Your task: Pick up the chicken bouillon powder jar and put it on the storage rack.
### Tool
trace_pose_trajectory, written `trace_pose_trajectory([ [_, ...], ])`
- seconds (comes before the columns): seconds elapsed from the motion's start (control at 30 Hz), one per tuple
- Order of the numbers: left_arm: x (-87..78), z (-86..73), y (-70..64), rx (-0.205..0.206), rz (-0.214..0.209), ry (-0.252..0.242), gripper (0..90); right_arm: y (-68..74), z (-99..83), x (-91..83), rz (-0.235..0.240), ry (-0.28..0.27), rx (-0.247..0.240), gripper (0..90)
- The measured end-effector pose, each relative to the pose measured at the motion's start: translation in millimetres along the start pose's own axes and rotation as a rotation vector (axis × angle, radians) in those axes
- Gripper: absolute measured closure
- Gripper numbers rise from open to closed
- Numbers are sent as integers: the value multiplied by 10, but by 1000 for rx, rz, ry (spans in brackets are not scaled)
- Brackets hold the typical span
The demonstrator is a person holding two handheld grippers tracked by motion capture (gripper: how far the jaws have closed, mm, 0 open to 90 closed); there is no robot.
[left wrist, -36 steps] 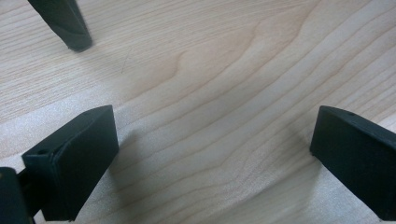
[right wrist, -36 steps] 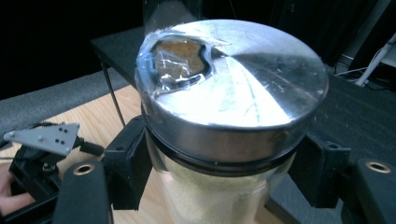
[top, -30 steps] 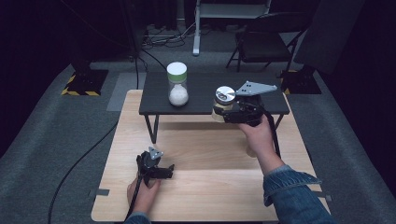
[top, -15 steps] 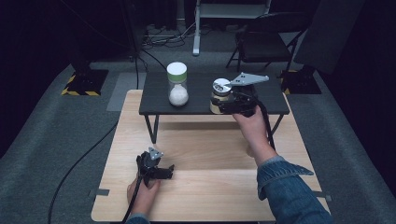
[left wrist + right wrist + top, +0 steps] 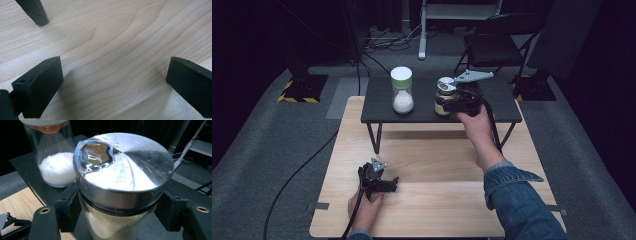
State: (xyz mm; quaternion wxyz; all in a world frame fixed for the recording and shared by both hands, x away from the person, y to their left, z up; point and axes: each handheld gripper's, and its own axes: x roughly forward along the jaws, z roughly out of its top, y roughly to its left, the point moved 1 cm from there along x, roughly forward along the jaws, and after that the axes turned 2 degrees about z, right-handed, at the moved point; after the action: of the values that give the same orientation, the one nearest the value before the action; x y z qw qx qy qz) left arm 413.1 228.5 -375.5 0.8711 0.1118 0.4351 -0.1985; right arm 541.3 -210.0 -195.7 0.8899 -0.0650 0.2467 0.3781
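Both jaws of the right claw (image 5: 120, 217) clamp the metal-lidded jar (image 5: 122, 182).

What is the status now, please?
Right hand-held gripper shut on steel-lid jar. Left hand-held gripper open, idle on wooden table. Glass jar beside, apart.

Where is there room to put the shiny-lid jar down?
Bare patches: the black shelf to the right of the shiny-lid jar, and its left end beside the white-lid jar. The wooden table in front is wide open. Between the two jars it's tight.
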Motion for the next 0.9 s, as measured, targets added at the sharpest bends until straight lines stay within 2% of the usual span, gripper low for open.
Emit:
trace_pose_trajectory([
  [0.07, -4, -2, -1, 1, 0, 1, 9, -29, 6, 46, 4, 4, 19, 301],
  [0.2, -5, -3, -1, 1, 0, 1, 9, -24, 12, 109, -1, 14, 23, 301],
  [0.4, -5, -5, 0, 3, -1, 0, 9, -75, -40, 132, 12, -6, 49, 293],
  [0.43, -7, -4, -2, 0, -1, 2, 9, -88, -54, 129, 17, -15, 49, 264],
  [0.47, -5, -6, 0, 3, -1, 0, 9, -108, -87, 117, 23, -35, 63, 205],
  [0.53, -5, -5, 0, 3, -1, 0, 9, -167, -129, 107, 48, -58, 88, 144],
  [0.57, -5, -5, 0, 3, -1, 0, 9, -167, -129, 107, 48, -58, 88, 144],
  [0.63, -5, -6, 0, 3, -1, -1, 9, -184, -184, 107, 55, -77, 89, 86],
  [0.73, -6, -5, -1, 1, -1, 0, 9, -187, -261, 105, 50, -85, 84, 42],
  [0.77, -5, -6, 0, 2, -1, -1, 9, -202, -297, 97, 53, -86, 92, 41],
  [0.8, -5, -5, -1, 1, -1, 0, 9, -214, -302, 77, 50, -60, 101, 28],
  [0.9, -5, -5, -1, 1, -1, 0, 9, -200, -374, 52, 35, -70, 93, 25],
])
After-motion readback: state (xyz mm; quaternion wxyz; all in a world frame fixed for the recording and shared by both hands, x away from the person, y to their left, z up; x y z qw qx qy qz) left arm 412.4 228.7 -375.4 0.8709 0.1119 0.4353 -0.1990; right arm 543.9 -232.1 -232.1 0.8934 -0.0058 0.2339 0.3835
